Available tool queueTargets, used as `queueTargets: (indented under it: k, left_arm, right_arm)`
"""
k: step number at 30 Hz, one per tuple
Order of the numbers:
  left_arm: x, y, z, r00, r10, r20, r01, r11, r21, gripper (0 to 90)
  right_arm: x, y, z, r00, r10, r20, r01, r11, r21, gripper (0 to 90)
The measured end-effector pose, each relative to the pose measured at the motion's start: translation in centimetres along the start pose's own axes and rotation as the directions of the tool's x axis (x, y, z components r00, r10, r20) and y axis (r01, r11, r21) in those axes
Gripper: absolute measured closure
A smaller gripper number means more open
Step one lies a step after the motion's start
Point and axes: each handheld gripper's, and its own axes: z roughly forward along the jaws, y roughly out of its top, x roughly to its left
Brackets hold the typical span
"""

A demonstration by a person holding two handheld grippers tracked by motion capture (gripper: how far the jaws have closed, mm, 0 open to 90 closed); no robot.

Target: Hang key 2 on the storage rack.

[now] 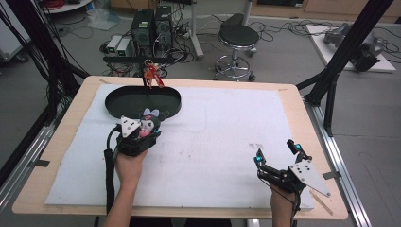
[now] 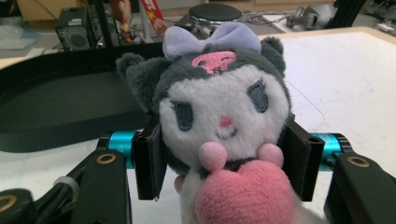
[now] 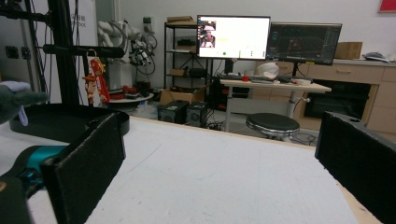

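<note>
The left gripper is clamped on a small plush toy — grey ears, lilac bow, pink heart at its chest — with a black jaw pressed to each side of its head. It sits just in front of the black oval tray at the far left of the white mat covering the counter. The right gripper is well apart, near the front right — its jaws wide apart with nothing between them. A small red figure, perhaps a keychain, hangs behind the tray.
</note>
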Motion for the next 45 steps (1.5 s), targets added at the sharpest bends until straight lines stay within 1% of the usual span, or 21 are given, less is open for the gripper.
queueTargets:
  k: [1,3,7,8,11,13,16,17,20,23,26,29,31,36,37,38,40,45]
  left_arm:
    - [0.2,0.2,-0.2,1.0,0.001,-0.003,-0.001,1.0,0.0,42.4]
    - [0.6,0.5,-0.6,1.0,0.001,-0.009,-0.001,0.9998,-0.018,42.4]
    - [1.2,1.3,-1.7,0.9998,0.004,-0.02,-0.005,0.9975,-0.07,42.5]
    - [1.4,1.4,-1.9,0.9995,0.008,-0.029,-0.01,0.9967,-0.08,42.5]
    - [2.0,1.9,-2.5,0.9993,0.007,-0.035,-0.01,0.9944,-0.105,42.5]
    - [2.5,2.3,-2.9,0.9994,-0.011,-0.033,0.006,0.9922,-0.125,42.5]
    - [3.2,2.7,-3.3,0.999,-0.021,-0.04,0.015,0.9908,-0.135,42.6]
    - [3.5,2.8,-3.4,0.9987,-0.022,-0.046,0.015,0.9905,-0.137,42.6]
    - [4.2,3.3,-3.8,0.9982,-0.022,-0.057,0.013,0.988,-0.154,42.7]
    - [4.8,3.6,-4.3,0.9972,-0.025,-0.071,0.012,0.9834,-0.181,42.8]
    - [5.5,3.7,-4.5,0.996,-0.043,-0.078,0.026,0.9774,-0.21,43.0]
    - [6.0,3.8,-4.6,0.9948,-0.047,-0.09,0.027,0.9756,-0.218,43.5]
    - [6.3,4.0,-4.6,0.9948,-0.048,-0.09,0.027,0.9748,-0.221,43.7]
    - [7.2,4.9,-4.7,0.9931,-0.063,-0.1,0.035,0.9659,-0.256,44.0]
    - [7.4,5.0,-4.7,0.9924,-0.069,-0.102,0.039,0.963,-0.267,44.0]
    - [7.7,5.2,-4.7,0.992,-0.077,-0.101,0.046,0.9585,-0.282,44.0]
    - [8.1,5.3,-4.8,0.9911,-0.085,-0.102,0.052,0.9548,-0.293,44.0]
    - [9.0,5.8,-4.7,0.9886,-0.105,-0.108,0.067,0.9495,-0.307,44.2]
  right_arm:
    - [0.0,0.0,0.0,1.0,-0.002,0.0,0.002,1.0,-0.002,0.8]
    - [0.1,0.0,0.0,1.0,0.001,0.0,-0.001,1.0,0.001,0.8]
    - [0.1,-0.1,0.2,1.0,-0.007,0.0,0.007,1.0,0.002,0.8]
    - [0.1,-0.2,0.2,1.0,-0.002,-0.001,0.002,1.0,0.005,0.8]
    - [0.2,-0.2,0.2,1.0,0.0,-0.002,0.0,1.0,0.011,0.8]
    - [0.3,-0.2,0.3,1.0,-0.005,-0.005,0.005,1.0,0.011,0.8]
    - [0.4,-0.3,0.4,0.9999,-0.01,-0.007,0.01,1.0,0.013,0.8]
    - [0.5,-0.3,0.4,1.0,-0.003,-0.008,0.004,1.0,0.017,0.8]
    - [0.5,-0.3,0.4,0.9999,-0.013,-0.006,0.013,1.0,0.013,0.8]
    - [0.5,-0.3,0.4,0.9999,-0.017,-0.002,0.017,1.0,0.007,0.8]
    - [0.5,-0.3,0.5,0.9998,-0.021,-0.003,0.021,1.0,0.003,0.8]
    - [0.5,-0.3,0.5,0.9998,-0.018,-0.002,0.018,1.0,0.004,0.8]
    - [0.6,-0.3,0.5,0.9999,-0.015,-0.002,0.015,1.0,0.008,0.8]
    - [0.6,-0.3,0.6,0.9998,-0.018,-0.003,0.018,1.0,0.005,0.8]
    - [0.6,-0.4,0.6,0.9998,-0.018,-0.003,0.018,1.0,0.008,0.8]
    - [0.5,-0.4,0.6,0.9997,-0.025,0.001,0.025,1.0,0.008,0.8]
    - [0.6,-0.4,0.6,0.9997,-0.025,0.002,0.025,1.0,0.009,0.8]
    - [0.9,-0.5,0.8,0.9996,-0.03,-0.001,0.03,0.999,0.011,0.8]
